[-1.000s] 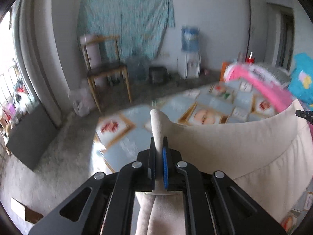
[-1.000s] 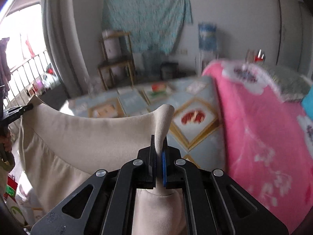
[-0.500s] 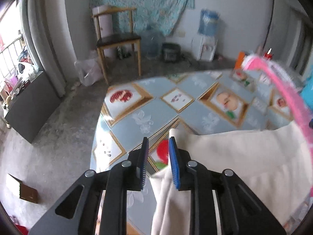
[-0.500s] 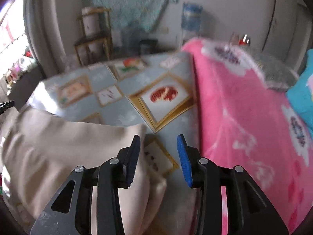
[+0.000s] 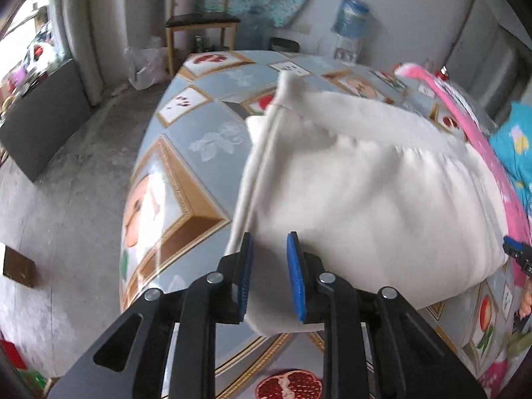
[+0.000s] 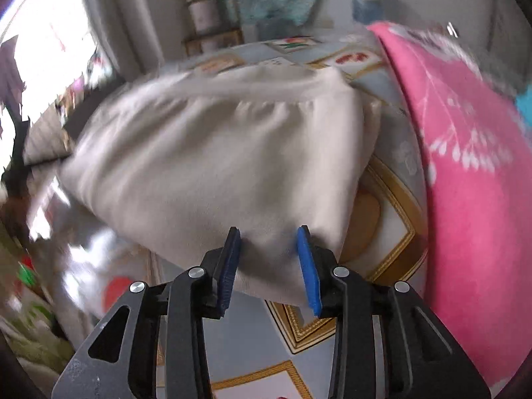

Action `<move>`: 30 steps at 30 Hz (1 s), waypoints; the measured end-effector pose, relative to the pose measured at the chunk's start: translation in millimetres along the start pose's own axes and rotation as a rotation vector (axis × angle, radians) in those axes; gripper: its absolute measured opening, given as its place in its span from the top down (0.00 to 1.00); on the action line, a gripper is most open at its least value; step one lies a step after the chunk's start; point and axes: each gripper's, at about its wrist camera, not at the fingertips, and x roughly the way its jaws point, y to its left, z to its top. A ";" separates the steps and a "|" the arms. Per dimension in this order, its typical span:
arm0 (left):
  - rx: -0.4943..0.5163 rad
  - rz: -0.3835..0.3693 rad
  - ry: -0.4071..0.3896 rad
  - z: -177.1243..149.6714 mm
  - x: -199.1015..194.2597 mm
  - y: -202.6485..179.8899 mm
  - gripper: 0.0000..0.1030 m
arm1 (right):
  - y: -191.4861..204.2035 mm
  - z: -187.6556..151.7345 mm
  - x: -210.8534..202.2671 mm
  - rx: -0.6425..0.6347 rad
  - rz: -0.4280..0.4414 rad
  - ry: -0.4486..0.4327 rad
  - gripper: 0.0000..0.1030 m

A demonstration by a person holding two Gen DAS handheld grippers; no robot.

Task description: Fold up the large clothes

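Observation:
A large cream garment [image 5: 359, 193] lies folded over on the patterned tablecloth [image 5: 186, 153]; it also shows in the right wrist view [image 6: 212, 153]. My left gripper [image 5: 269, 269] is open, its jaws either side of the garment's near left corner, holding nothing. My right gripper [image 6: 269, 266] is open, its jaws either side of the garment's near right edge. The tip of the right gripper [image 5: 518, 256] shows at the far right of the left wrist view.
A pink floral blanket [image 6: 465, 153] lies right of the garment. A wooden chair [image 5: 199, 23] and a water dispenser [image 5: 349, 30] stand beyond the table. The table's left edge drops to a grey floor [image 5: 66, 199].
Both grippers let go of the garment's top edge, opened, and dropped to its near edge. The garment fell from held up to lying folded on the table.

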 end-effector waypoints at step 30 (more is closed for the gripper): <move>0.164 -0.170 -0.375 -66.3 -170.2 -156.5 0.05 | 156.3 -28.6 -106.3 0.055 -0.058 -0.269 0.10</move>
